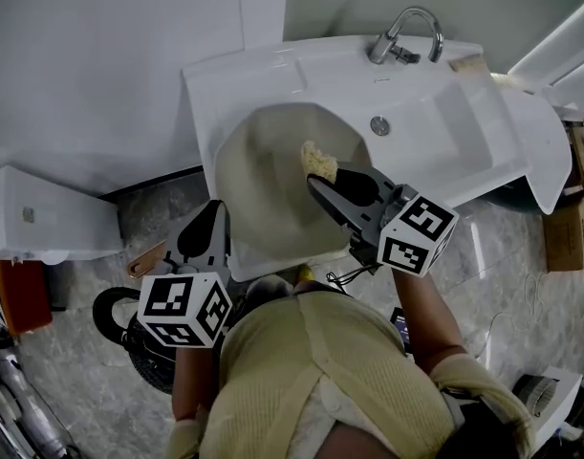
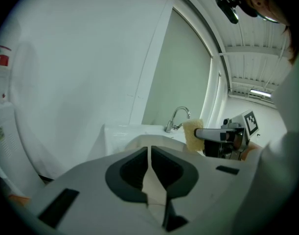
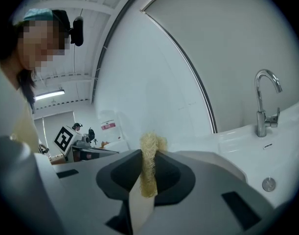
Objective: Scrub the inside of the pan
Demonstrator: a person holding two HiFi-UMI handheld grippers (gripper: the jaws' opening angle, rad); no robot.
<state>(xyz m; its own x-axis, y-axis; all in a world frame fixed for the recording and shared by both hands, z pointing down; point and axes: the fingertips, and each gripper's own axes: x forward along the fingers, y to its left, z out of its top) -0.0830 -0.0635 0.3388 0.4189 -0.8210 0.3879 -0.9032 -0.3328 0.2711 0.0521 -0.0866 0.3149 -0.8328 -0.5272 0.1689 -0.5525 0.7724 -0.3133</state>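
Lying low off the washbasin's (image 1: 272, 75) front left corner, what looks like the dark pan (image 1: 102, 325) sits mostly hidden under my left gripper (image 1: 217, 210), only its rim and a brown handle (image 1: 144, 259) showing. That gripper's jaws are pressed together on nothing. My right gripper (image 1: 315, 182) reaches over the basin's front edge into the bowl, its jaws clamped on a yellow fibrous sponge (image 1: 319, 162), well apart from the pan. Beyond it a round chrome button (image 1: 379, 125) sits on the bowl's far slope and a curved chrome faucet (image 1: 406, 36) stands at the back edge. White wall panels (image 1: 110, 55) rise behind; grey stone floor (image 1: 72, 400) lies below.
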